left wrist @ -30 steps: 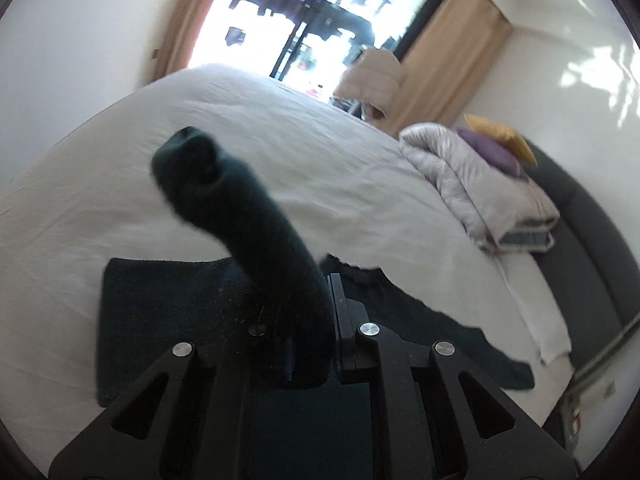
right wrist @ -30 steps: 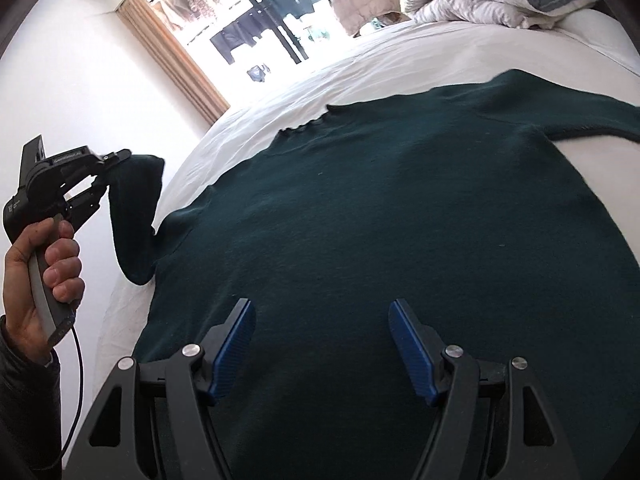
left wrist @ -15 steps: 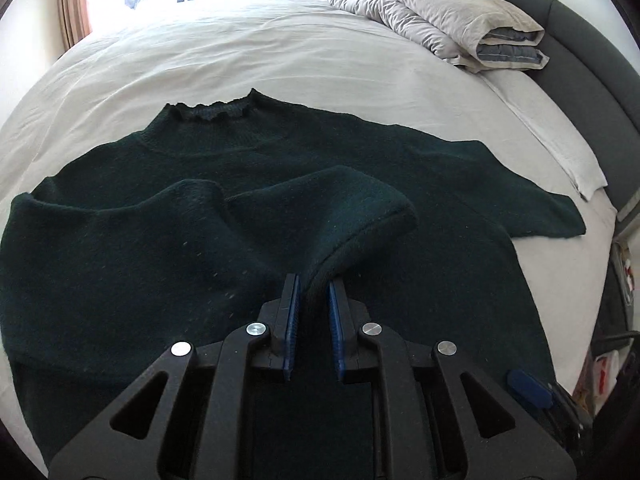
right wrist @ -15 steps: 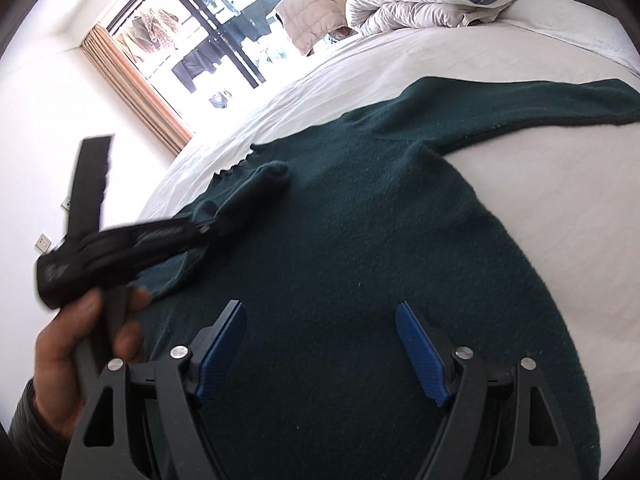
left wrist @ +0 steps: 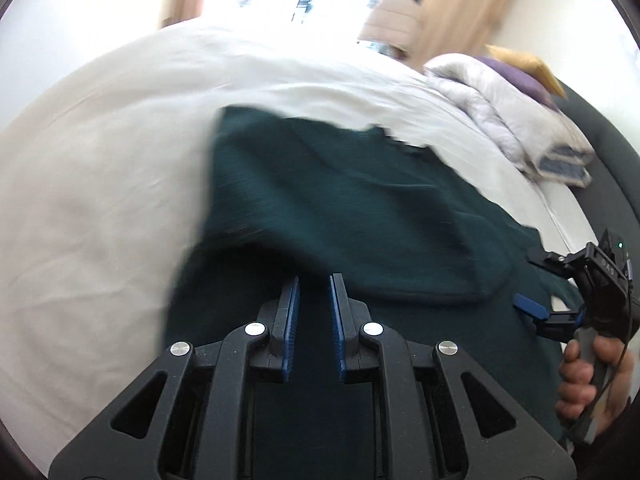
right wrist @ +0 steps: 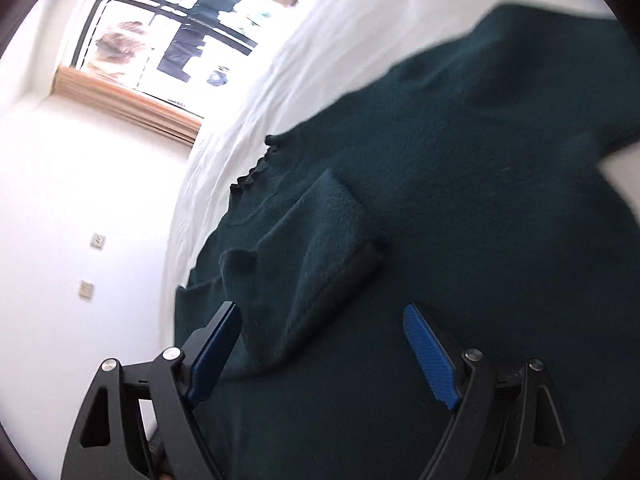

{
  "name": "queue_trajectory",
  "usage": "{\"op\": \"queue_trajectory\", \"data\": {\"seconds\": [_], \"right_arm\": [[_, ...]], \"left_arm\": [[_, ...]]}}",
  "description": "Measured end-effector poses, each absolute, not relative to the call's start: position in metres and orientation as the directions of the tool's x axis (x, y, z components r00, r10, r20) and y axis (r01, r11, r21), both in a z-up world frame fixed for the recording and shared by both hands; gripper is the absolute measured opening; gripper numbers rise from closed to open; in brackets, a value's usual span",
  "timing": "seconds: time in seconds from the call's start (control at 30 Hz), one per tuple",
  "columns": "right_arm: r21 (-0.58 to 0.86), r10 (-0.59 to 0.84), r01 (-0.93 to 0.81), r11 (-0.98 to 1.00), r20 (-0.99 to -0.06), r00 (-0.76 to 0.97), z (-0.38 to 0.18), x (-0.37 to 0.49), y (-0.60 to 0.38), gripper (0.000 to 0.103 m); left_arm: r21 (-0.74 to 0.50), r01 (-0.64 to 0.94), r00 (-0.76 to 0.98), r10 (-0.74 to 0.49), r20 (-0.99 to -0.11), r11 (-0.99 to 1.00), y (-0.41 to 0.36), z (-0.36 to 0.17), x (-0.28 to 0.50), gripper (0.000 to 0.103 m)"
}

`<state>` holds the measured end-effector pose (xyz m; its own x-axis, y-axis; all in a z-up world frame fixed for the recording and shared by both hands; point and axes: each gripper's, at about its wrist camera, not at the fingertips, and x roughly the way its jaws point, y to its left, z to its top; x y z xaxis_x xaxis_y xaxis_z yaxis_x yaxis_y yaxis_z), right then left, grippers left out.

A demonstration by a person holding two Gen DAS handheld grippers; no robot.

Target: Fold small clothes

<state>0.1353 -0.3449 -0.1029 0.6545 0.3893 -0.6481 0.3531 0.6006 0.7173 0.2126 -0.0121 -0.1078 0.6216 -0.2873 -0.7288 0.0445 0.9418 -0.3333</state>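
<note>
A dark green sweater lies flat on the white bed. One sleeve is folded across its chest, with the cuff toward the middle. My left gripper hovers just short of that sleeve's near edge. Only a narrow gap separates its blue pads and no fabric is between them. My right gripper hangs over the sweater's body with its jaws opening wide and nothing pinched. The sleeve's lower edge passes by its left finger. A hand holds that gripper's handle.
A folded grey duvet with purple and yellow pillows lies at the head of the bed by the dark headboard. A bright window and a white wall with sockets are beyond the bed's far edge.
My left gripper carried the sleeve down onto the sweater, let it go and drew back. My right gripper rolled, slid sideways over the sweater, and its jaws spread wider.
</note>
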Motion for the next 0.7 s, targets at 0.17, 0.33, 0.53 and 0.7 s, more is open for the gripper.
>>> {"op": "queue_trajectory", "data": {"seconds": [0.17,0.33,0.53,0.7], "right_arm": [[0.756,0.380,0.391,0.525,-0.620,0.687,-0.105,0.163,-0.349,0.085],[0.667,0.331,0.361,0.652,-0.679,0.656,-0.098,0.191,-0.338,0.059],[0.653,0.243,0.360,0.667,-0.647,0.723,-0.089,0.168,-0.358,0.013],[0.630,0.166,0.372,0.681,-0.628,0.760,-0.090,0.156,-0.365,0.013]], "left_arm": [[-0.561,0.028,0.677,-0.428,-0.599,0.828,0.035,-0.137,0.200,0.015],[-0.610,0.031,0.679,-0.464,-0.568,0.792,0.046,-0.146,0.204,0.015],[-0.623,0.041,0.684,-0.476,-0.553,0.781,0.054,-0.147,0.197,0.014],[-0.620,0.043,0.685,-0.475,-0.553,0.784,0.053,-0.147,0.199,0.014]]}}
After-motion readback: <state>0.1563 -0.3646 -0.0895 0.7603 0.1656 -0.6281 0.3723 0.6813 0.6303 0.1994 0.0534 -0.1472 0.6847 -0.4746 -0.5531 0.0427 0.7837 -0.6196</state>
